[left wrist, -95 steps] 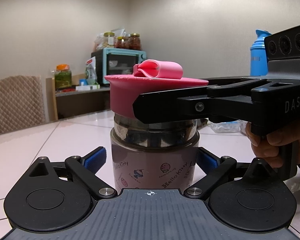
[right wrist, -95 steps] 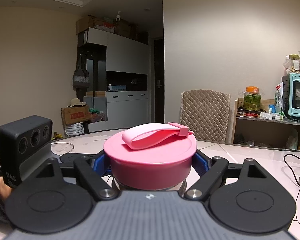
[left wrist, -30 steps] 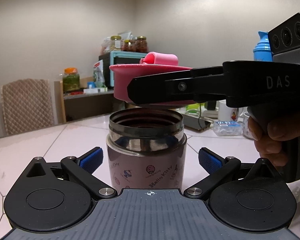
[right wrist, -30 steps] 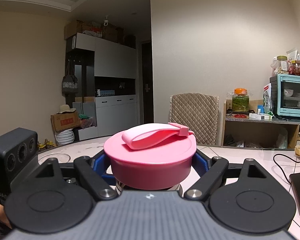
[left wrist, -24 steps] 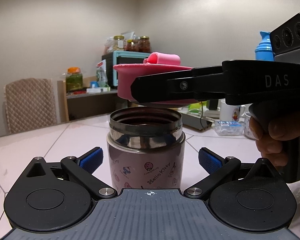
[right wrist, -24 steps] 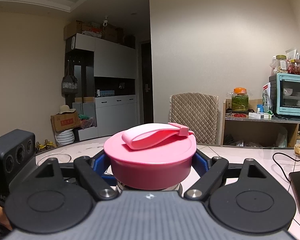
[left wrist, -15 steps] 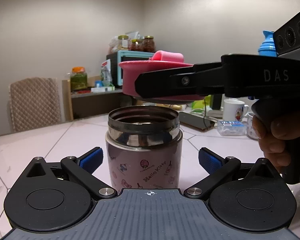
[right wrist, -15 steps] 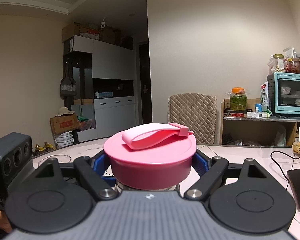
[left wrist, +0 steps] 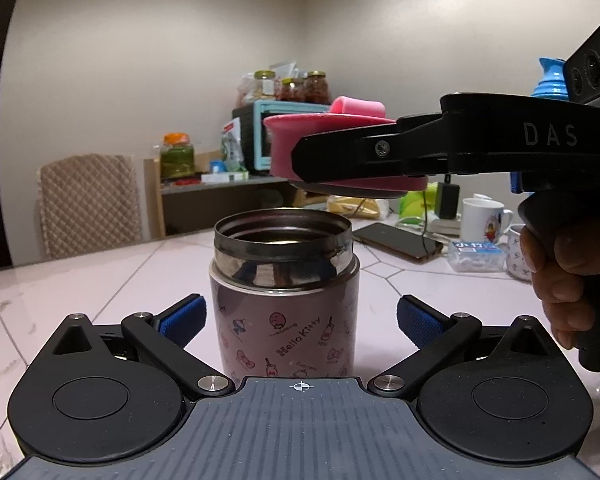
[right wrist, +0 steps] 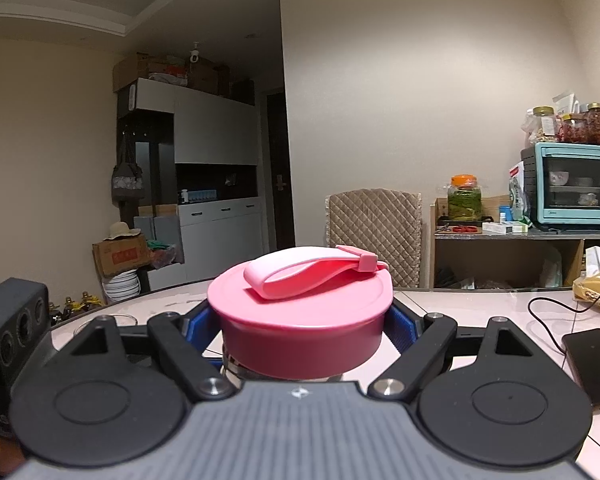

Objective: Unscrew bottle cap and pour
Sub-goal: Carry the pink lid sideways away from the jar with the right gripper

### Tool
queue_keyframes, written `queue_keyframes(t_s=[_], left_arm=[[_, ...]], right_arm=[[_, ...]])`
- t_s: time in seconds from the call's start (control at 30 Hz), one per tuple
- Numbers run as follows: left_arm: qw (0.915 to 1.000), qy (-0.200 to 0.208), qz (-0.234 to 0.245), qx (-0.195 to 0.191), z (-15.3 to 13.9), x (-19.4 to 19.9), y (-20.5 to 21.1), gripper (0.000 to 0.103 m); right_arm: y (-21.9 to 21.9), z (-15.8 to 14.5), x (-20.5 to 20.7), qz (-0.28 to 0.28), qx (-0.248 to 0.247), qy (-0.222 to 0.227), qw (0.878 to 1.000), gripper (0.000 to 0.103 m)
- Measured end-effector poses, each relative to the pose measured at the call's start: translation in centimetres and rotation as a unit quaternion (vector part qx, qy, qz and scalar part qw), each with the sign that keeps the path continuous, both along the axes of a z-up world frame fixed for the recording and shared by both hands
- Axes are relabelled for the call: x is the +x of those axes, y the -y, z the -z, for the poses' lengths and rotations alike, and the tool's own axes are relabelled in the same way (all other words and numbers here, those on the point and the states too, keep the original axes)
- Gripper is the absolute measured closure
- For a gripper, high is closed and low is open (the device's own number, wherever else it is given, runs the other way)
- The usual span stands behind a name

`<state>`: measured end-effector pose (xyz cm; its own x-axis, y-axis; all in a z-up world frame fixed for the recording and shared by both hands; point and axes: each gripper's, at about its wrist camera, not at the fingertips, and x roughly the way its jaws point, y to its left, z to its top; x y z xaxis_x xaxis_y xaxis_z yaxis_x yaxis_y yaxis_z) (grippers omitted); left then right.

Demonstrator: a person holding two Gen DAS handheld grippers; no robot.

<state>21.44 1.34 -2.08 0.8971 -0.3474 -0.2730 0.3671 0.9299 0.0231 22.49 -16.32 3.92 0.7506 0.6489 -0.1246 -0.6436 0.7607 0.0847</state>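
Note:
A mauve Hello Kitty steel jar (left wrist: 284,300) stands upright and uncapped on the white tiled table, its mouth open. My left gripper (left wrist: 298,320) is open, its blue pads apart on either side of the jar body and not touching it. My right gripper (right wrist: 300,320) is shut on the pink cap (right wrist: 300,312), which has a folded pink strap on top. In the left wrist view the cap (left wrist: 284,140) hangs above and to the right of the jar mouth, clear of it, held by the right gripper (left wrist: 364,152).
A phone on a cable (left wrist: 396,240), a white mug (left wrist: 482,216) and a small box (left wrist: 478,254) lie at the right of the table (left wrist: 100,280). A quilted chair (left wrist: 88,204) and a shelf with a teal oven (right wrist: 572,188) stand behind.
The right gripper has lifted the pink cap off the jar and carried it up and to the right. The left gripper has stayed open and drawn back slightly from the jar.

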Motion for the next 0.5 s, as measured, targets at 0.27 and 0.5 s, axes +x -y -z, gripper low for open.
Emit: queue_keyframes(t_s=[0.27,0.5], left_arm=[[0.9999,-0.002,-0.014,-0.004,-0.2,0.0,0.4,0.0],[0.9996,-0.003,-0.026,-0.004,-0.3,0.2,0.8,0.0]], right_arm=[[0.6,-0.1,-0.1,0.016,0.003,0.003,1.0,0.018],[1.2,-0.3,0.0,0.03,0.006,0.003,1.0,0.018]])
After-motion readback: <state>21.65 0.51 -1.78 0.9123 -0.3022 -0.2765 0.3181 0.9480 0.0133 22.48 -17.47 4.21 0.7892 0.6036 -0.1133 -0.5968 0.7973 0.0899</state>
